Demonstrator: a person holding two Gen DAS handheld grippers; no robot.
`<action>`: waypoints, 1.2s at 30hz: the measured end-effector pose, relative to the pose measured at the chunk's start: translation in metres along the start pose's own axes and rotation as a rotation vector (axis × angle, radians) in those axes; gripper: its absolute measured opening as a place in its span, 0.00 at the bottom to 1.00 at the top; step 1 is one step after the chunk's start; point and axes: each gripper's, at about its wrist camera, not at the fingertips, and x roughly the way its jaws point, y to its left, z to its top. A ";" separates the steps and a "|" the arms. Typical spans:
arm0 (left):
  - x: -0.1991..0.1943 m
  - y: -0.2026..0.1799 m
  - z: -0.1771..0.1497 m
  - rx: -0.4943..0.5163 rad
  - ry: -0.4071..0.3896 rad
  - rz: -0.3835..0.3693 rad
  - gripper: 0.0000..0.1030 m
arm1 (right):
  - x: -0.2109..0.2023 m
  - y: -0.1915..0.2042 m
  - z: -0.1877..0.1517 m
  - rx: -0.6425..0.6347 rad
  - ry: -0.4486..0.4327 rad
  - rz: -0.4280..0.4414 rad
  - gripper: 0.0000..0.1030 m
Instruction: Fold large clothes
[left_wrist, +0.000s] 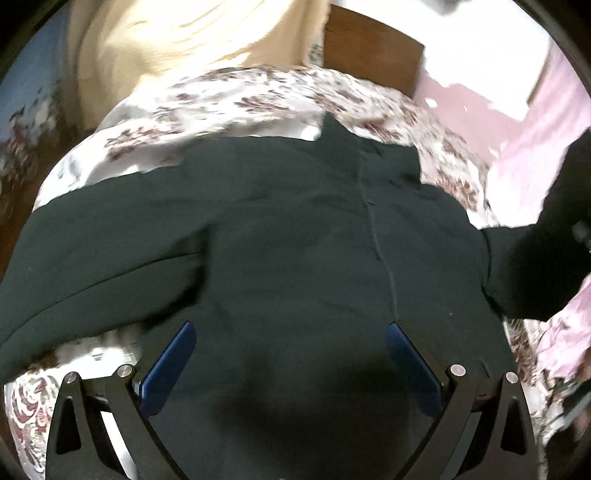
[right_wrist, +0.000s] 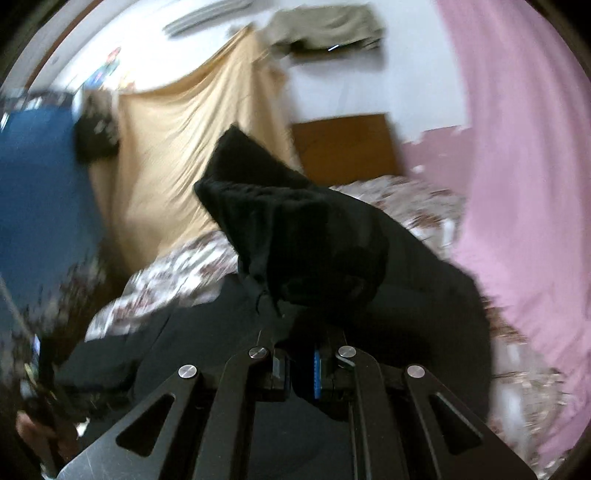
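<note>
Your dark garment (left_wrist: 280, 229) is spread across the floral bedspread (left_wrist: 229, 96), body flat, one sleeve running out toward the left of the left wrist view. Your left gripper (left_wrist: 290, 343) hovers over the lower body of it, jaws spread wide, nothing between the blue pads (left_wrist: 173, 362). Over on the other side, your right gripper (right_wrist: 301, 363) is clamped tight on a bunch of that same dark fabric, the cloth heaped up in front of the camera and lifted clear of the bed, with its ribbed end, probably a cuff, standing above the fingers.

This looks a soft, fairly thick knit: limp, it'll drape and sag from any one pinch, not slippery, nothing fragile. Take it at edges and seams, cuff, hem corner, shoulder, so a full layer comes with you. A thin cord (left_wrist: 384, 258) trails down the front; mind it doesn't snag.

No brand, label or readable writing shows on the garment in either view; both views are blurred.
</note>
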 end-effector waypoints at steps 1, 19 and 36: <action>-0.003 0.009 -0.001 -0.015 -0.004 -0.011 1.00 | 0.005 0.014 -0.006 -0.023 0.023 0.015 0.08; 0.042 0.078 -0.024 -0.323 0.035 -0.502 1.00 | 0.077 0.164 -0.175 -0.257 0.490 0.279 0.30; 0.060 0.021 -0.018 -0.239 0.003 -0.310 0.04 | -0.024 0.062 -0.160 -0.298 0.415 0.223 0.55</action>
